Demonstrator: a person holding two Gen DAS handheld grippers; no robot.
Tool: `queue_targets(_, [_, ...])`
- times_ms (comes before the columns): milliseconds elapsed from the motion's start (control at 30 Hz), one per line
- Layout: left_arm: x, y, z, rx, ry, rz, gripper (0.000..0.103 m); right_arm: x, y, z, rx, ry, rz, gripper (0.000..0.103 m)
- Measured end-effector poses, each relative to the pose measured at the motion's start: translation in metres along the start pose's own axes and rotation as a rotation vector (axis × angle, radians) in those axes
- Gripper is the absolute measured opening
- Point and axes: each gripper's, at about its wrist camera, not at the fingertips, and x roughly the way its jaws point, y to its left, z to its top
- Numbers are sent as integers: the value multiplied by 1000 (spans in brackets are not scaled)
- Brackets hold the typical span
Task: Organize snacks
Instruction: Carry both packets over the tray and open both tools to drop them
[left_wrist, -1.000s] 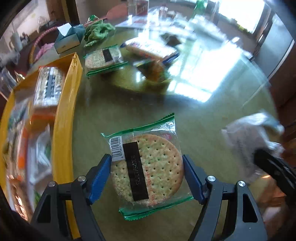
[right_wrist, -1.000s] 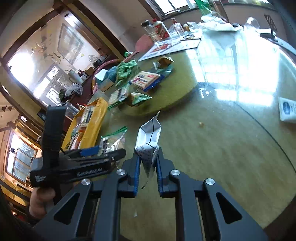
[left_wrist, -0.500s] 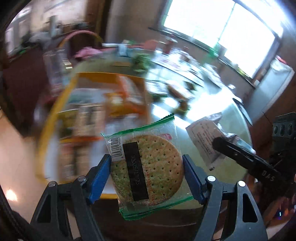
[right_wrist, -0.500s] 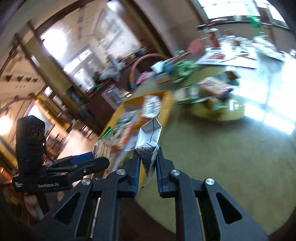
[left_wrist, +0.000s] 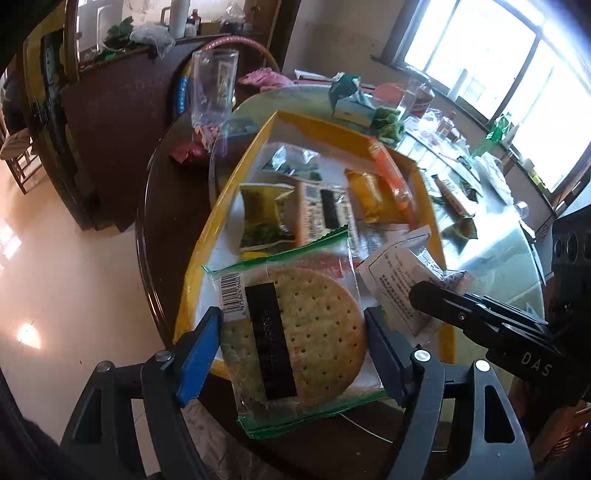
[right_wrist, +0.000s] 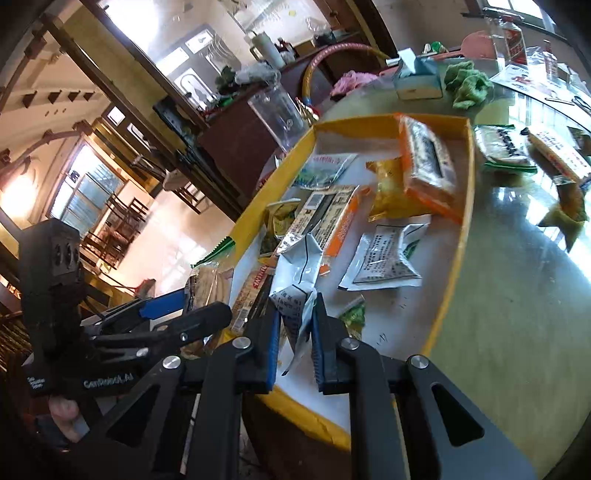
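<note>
The left gripper clamped a cracker pack by its two side edges, jaws wide but pressing on the wrapper. The pack hung over the near end of the yellow tray. The right gripper pinched a white sachet between nearly closed jaws, also above the tray's near end. In the left wrist view the sachet sat at 3 o'clock from the cracker pack, just beside it. The tray rested on the table and held an orange pack at 12 o'clock, a yellow pack beside it, and a white pouch nearer the middle. Outside the tray, at 2 o'clock, lay another cracker pack. A green cloth and tissue box stood beyond the tray.
</note>
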Motion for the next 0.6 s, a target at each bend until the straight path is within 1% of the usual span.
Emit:
queue_targets(100, [6,5,-1,10,8,13,76,15,0,0,9,34,-5,17])
queue_targets(233, [13,6,2,36,29,37,76,28,-1,0,-7,59,-50,17])
queue_targets(300, [18,5,2,51,42,37,76,28,-4,-2,7,54,-45,19])
queue_targets(333, [20,6,2,42,52,35,76,26,-5,-3,8,45,-50,23])
queue_targets(367, [19,7,2,36,54,33,76,23,-6,-3,10,41,-50,32])
queue_targets(400, [16,8,2,30,50,27,76,18,-7,-4,15,31,-44,38])
queue_targets(433, [13,8,3,21,45,20,76,12,-8,-5,19,17,-41,52])
queue_targets(467, [8,9,3,2,28,4,77,5,-8,-5,19,-1,-45,61])
queue_targets(533, [2,7,4,-4,0,-2,80,-14,-9,-5,10,-41,-44,61])
queue_targets(600, [1,0,5,27,16,47,80,-28,-12,-6,13,-64,-34,62])
